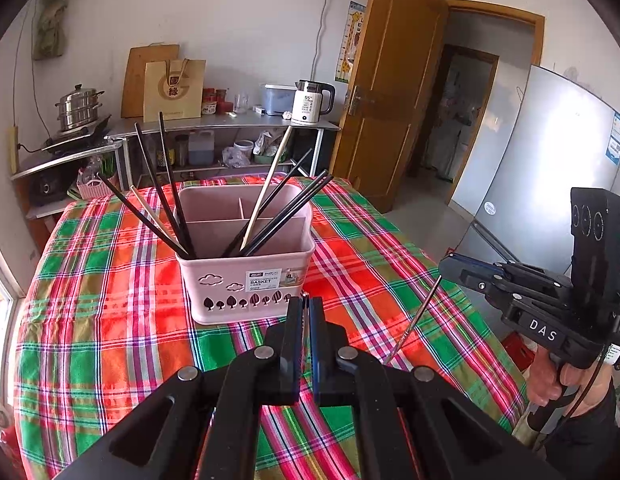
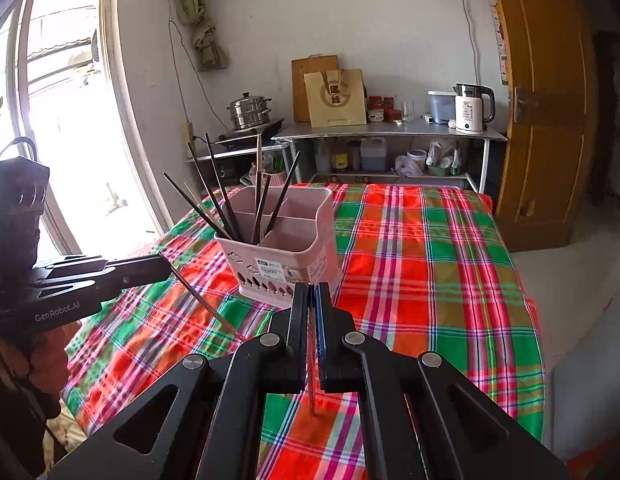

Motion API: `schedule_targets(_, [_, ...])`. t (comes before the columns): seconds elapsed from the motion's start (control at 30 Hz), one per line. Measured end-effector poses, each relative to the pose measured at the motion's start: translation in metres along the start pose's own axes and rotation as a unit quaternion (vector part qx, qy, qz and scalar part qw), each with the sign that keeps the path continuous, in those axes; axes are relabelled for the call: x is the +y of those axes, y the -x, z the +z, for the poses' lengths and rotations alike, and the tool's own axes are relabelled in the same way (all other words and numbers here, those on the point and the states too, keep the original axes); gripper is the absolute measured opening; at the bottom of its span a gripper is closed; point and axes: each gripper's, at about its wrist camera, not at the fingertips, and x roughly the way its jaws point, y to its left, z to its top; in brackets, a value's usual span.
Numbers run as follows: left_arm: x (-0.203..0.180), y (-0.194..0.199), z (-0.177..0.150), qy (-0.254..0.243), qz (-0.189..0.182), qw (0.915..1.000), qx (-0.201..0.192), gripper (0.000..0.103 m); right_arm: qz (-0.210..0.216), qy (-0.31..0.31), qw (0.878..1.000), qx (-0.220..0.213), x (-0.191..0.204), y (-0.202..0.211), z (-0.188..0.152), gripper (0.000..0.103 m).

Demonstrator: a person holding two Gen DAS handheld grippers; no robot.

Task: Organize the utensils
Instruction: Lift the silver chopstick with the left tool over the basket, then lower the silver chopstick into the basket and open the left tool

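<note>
A pink utensil basket (image 1: 246,276) stands on the plaid table, holding several black and pale chopsticks (image 1: 170,200); it also shows in the right wrist view (image 2: 286,248). My left gripper (image 1: 306,300) is shut on a thin chopstick just in front of the basket; in the right wrist view that gripper (image 2: 166,266) holds the chopstick (image 2: 206,304) slanting down. My right gripper (image 2: 310,292) is shut on a thin chopstick (image 2: 311,392) hanging below its jaws. In the left wrist view the right gripper (image 1: 444,266) holds that chopstick (image 1: 414,320) above the table's right side.
The table has a red-green plaid cloth (image 2: 430,260). Behind it stands a metal shelf (image 1: 230,124) with a kettle (image 1: 310,102), a paper bag and a steamer pot (image 1: 78,106). A wooden door (image 1: 390,100) and a fridge (image 1: 550,168) are at right, a window (image 2: 62,120) at left.
</note>
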Motion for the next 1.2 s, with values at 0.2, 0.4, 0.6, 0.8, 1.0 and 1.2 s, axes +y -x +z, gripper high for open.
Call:
schedule_targets(0.2, [0.003, 0.005, 0.000, 0.001, 0.000, 1.0000, 0.000, 0.003, 0.003, 0.005, 1.000, -0.004, 0.004, 0.004, 0.002, 0.003])
schedule_targets(0.4, [0.013, 0.011, 0.002, 0.001, 0.006, 1.0000, 0.004, 0.003, 0.012, 0.011, 1.000, -0.007, 0.009, 0.004, 0.007, 0.003])
schedule_targets(0.6, [0.026, 0.026, 0.015, -0.001, 0.020, 0.9998, -0.005, 0.003, 0.029, 0.020, 0.999, -0.021, 0.024, 0.005, 0.023, 0.003])
schedule_targets(0.8, [0.038, 0.052, 0.047, -0.005, 0.031, 0.9989, -0.035, 0.003, 0.049, 0.039, 0.997, -0.045, 0.045, 0.004, 0.051, 0.003])
schedule_targets(1.0, [0.047, 0.069, 0.085, -0.005, 0.035, 0.9972, -0.066, 0.003, 0.070, 0.036, 0.995, -0.069, 0.057, -0.001, 0.085, 0.003])
schedule_targets(1.2, [0.054, 0.065, 0.120, -0.009, 0.040, 0.9961, -0.078, 0.003, 0.073, 0.032, 0.993, -0.091, 0.064, -0.012, 0.115, 0.003])
